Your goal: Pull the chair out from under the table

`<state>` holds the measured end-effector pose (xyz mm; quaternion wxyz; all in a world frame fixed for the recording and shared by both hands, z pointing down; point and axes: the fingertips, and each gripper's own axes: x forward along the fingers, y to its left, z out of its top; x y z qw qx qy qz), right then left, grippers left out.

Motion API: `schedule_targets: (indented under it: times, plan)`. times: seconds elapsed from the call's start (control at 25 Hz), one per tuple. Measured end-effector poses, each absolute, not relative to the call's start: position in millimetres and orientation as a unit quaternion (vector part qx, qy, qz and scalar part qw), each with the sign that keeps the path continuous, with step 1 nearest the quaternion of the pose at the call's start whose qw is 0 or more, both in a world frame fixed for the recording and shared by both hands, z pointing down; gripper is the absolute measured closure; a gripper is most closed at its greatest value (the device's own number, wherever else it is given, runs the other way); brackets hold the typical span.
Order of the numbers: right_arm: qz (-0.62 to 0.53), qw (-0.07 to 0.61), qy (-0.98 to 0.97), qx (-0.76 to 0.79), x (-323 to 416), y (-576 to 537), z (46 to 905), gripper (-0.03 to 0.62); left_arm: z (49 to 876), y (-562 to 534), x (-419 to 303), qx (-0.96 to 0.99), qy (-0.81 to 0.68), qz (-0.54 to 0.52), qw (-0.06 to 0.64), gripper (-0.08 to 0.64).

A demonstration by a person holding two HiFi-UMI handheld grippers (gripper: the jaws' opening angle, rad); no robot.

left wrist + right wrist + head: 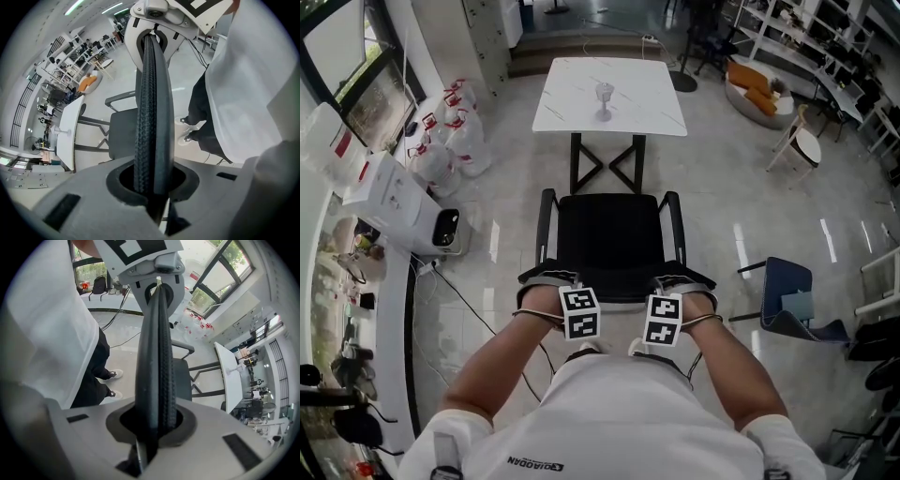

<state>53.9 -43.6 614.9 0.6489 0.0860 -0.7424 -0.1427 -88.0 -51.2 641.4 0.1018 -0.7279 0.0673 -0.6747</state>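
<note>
- Chair [609, 239] stands between you and the white tabletop [572, 103]; seat looks clear of its edge.
- Left claw [551, 279] and right claw [682, 281] each pinch the backrest rim [151, 108].
- Pull straight back, both hands even, so it doesn't yaw.

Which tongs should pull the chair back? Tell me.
Neither alone, I'd say: left tongs and right tongs both clamp the backrest top, evenly either side of centre. Pull with both to keep the chair straight.
</note>
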Motion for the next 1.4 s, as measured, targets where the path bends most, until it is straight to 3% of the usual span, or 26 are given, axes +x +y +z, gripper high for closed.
schedule_targets:
  times: [0.32, 0.56, 0.84, 1.4]
  plan:
    - [-0.135, 0.646, -0.747, 0.081, 57, -28, 617, 0.539, 644, -35, -85, -0.730, 0.067, -0.674, 0.096, 0.484]
    - [-0.110, 0.631, -0.763, 0.081, 57, -27, 616, 0.476, 645, -35, -83, -0.735, 0.060, -0.668, 0.101, 0.440]
    - [-0.100, 0.616, -0.778, 0.069, 55, -17, 593, 0.437, 626, -23, -87, -0.749, 0.040, -0.658, 0.061, 0.395]
    - [-0.062, 0.453, -0.878, 0.140, 68, -31, 468, 0.425, 504, -18, -86, -0.861, 0.092, -0.497, 0.053, 0.409]
